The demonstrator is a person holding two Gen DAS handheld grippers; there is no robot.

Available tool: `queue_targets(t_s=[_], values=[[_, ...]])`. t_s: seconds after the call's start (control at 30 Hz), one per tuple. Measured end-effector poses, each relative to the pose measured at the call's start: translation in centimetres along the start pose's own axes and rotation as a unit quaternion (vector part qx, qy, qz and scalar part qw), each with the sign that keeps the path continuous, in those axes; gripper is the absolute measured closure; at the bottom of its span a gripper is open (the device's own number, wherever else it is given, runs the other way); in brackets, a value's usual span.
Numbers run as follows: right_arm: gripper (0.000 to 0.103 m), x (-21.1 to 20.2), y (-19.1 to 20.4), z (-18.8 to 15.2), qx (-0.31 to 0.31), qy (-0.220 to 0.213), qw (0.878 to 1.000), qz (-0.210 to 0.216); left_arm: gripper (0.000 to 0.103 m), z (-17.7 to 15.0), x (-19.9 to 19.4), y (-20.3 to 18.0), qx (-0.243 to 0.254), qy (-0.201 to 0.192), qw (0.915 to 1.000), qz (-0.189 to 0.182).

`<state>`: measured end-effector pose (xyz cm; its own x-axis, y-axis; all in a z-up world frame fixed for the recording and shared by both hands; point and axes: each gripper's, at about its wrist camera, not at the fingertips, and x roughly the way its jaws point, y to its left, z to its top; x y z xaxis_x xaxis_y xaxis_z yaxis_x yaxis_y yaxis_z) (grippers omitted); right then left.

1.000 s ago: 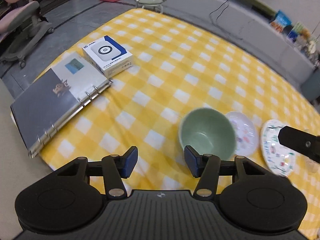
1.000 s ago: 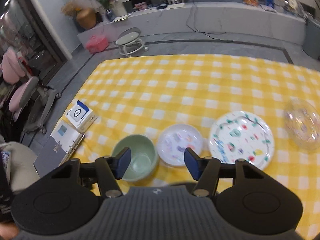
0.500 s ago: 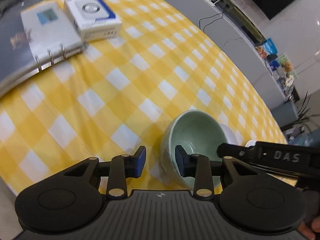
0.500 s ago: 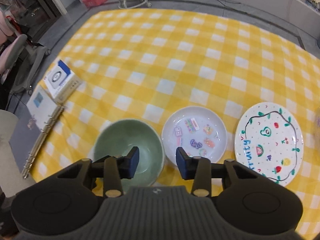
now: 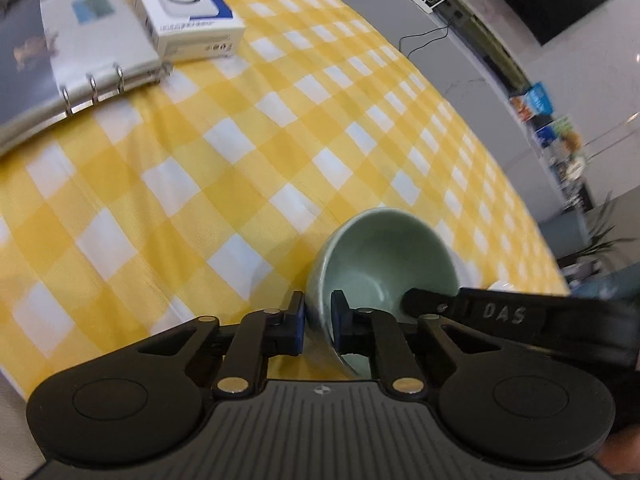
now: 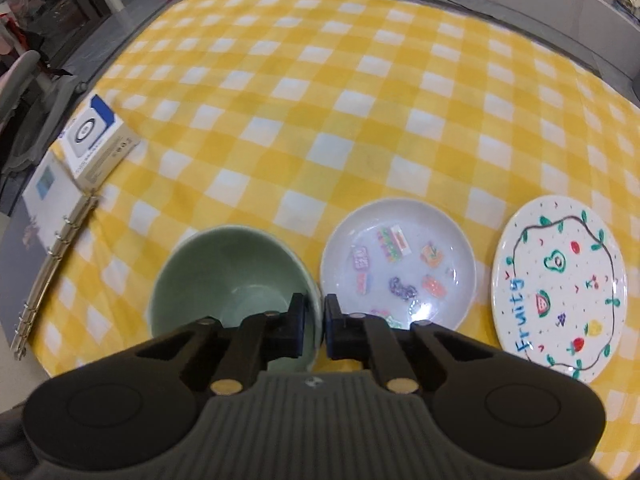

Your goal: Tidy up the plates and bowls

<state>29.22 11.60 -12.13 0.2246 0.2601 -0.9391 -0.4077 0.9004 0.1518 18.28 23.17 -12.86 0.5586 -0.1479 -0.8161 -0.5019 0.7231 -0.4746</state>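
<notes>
Green bowl [image 6: 228, 276] sits upright, mouth up, on the checked cloth [image 6: 320, 120] — left gripper [image 5: 318, 320] and right gripper [image 6: 314, 326], jaws just closing, clamp opposite rims.

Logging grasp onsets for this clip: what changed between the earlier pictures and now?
Both came down onto the green bowl with jaws just closing. The left hand-held gripper now clamps the bowl's near-left rim; the right hand-held gripper clamps its right rim, one finger inside, one outside. The small sticker plate, fruit plate, binder and white box lie as before.
</notes>
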Motion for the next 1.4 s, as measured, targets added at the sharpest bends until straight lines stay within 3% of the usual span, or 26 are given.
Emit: queue_targets(t_s=[0.13,0.4,0.57,0.7,0.8,1.07,1.23,1.4], values=[[0.097,-0.9,-0.4,-0.6,0.03,-0.019,0.999,0.012,0.092,-0.7,-0.1,-1.1,0.031,-0.009,0.9988,0.038],[0.096,-5.2,-2.2,-2.0,0.086,-0.061,0.993,0.06,0.092,0.0,-4.3,-2.9,0.062,-0.029,0.9976,0.009],[0.096,-9.2,-4.7,-4.1,0.153,-0.093,0.977,0.115,0.09,-0.4,-8.2,-5.9,0.13,-0.059,0.9896,-0.017],[0.096,-12.3,-5.9,-6.2,0.183,-0.119,0.967,0.13,0.09,-1.6,-10.5,-8.5,0.17,-0.068,0.9829,-0.021],[0.095,-14.3,-6.7,-8.4,0.193,-0.137,0.963,0.13,0.091,-2.8,-11.0,-10.1,0.191,-0.059,0.9796,-0.023],[0.095,-16.1,-10.1,-13.8,0.266,-0.147,0.947,0.105,0.091,-6.1,-9.8,-12.7,0.275,-0.006,0.9605,-0.044],[0.094,-16.6,-11.0,-15.7,0.286,-0.139,0.941,0.116,0.091,-7.0,-9.7,-12.4,0.28,0.017,0.9583,-0.054],[0.093,-16.4,-10.9,-16.7,0.283,-0.135,0.943,0.111,0.091,-8.2,-9.5,-12.5,0.293,0.028,0.9552,-0.033]])
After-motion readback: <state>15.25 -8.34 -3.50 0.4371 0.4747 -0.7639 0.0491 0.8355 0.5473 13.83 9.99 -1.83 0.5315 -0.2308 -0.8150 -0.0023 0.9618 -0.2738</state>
